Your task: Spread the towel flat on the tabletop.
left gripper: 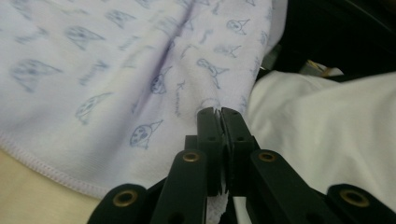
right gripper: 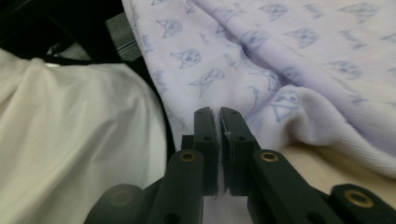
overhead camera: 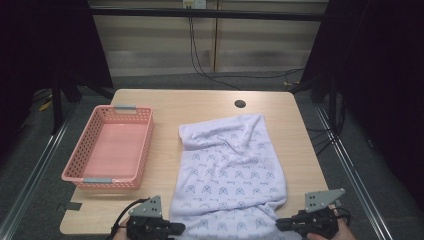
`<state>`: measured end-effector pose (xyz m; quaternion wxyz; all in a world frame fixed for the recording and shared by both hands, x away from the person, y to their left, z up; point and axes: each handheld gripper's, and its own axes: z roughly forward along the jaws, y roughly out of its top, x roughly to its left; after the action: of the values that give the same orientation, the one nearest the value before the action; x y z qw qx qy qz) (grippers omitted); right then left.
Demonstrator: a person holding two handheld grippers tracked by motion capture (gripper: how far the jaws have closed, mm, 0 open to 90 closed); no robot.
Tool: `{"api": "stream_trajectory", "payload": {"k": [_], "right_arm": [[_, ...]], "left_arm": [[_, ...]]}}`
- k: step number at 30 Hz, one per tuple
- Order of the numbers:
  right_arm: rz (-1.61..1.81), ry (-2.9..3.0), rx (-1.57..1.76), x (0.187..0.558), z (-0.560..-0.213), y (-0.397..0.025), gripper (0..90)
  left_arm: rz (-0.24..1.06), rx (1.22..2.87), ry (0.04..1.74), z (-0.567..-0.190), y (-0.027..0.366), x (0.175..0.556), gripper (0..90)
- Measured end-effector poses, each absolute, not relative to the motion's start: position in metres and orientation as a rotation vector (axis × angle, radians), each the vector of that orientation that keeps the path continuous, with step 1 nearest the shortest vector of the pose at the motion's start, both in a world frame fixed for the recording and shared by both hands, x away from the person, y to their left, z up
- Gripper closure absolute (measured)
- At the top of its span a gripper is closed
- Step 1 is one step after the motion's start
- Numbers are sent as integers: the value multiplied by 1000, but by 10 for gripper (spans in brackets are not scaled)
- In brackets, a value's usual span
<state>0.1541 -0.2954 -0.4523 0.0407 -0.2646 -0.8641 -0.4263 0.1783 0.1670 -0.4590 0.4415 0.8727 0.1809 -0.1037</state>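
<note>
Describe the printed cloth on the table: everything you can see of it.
The cloth is pale lilac, soft knit-looking fabric printed with small blue-grey cartoon faces and script words, with a stitched hem. It lies spread but wrinkled on the wooden table, its far end bunched and its near edge hanging over the table's front. The pink basket stands apart to its left. The left hand-held gripper and the right hand-held gripper each pinch a near corner with jaws closed on the fabric.

Wooden table [overhead camera: 165, 102], grey floor [overhead camera: 30, 190], dark curtains [overhead camera: 385, 75]

cloth [overhead camera: 230, 175]: 1 | pink basket [overhead camera: 80, 165]: 1 | hand-held grippers: left hand-held gripper [overhead camera: 172, 229], right hand-held gripper [overhead camera: 281, 224]: 2 | table [overhead camera: 165, 102]: 1
</note>
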Motion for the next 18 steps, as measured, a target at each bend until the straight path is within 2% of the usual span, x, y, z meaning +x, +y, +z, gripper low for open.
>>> {"api": "stream_trajectory", "payload": {"k": [2, 3, 4, 5, 6, 12, 16, 18], "right_arm": [[-1272, -2658, -790, 148, -452, -292, 759], [-1286, -2651, -807, 147, -453, -292, 716], [-1312, -2659, -850, 150, -454, -294, 673], [-1312, -2659, -850, 150, -454, -294, 673], [-1334, -2670, -935, 160, -457, -299, 622], [-1254, -2724, -991, 195, -477, -296, 551], [-1193, -2772, -974, 206, -485, -289, 546], [-1115, -2825, -938, 206, -491, -282, 732]], "left_arm": [[-276, 2192, 440, -460, 167, 173, 867], [-273, 2189, 459, -461, 166, 174, 812], [-265, 2177, 491, -461, 167, 180, 713], [-265, 2177, 491, -461, 167, 180, 691], [-229, 2170, 536, -460, 166, 191, 639], [-159, 2222, 588, -474, 148, 228, 576], [-125, 2296, 591, -486, 131, 242, 562], [-82, 2339, 559, -490, 126, 241, 658]]}}
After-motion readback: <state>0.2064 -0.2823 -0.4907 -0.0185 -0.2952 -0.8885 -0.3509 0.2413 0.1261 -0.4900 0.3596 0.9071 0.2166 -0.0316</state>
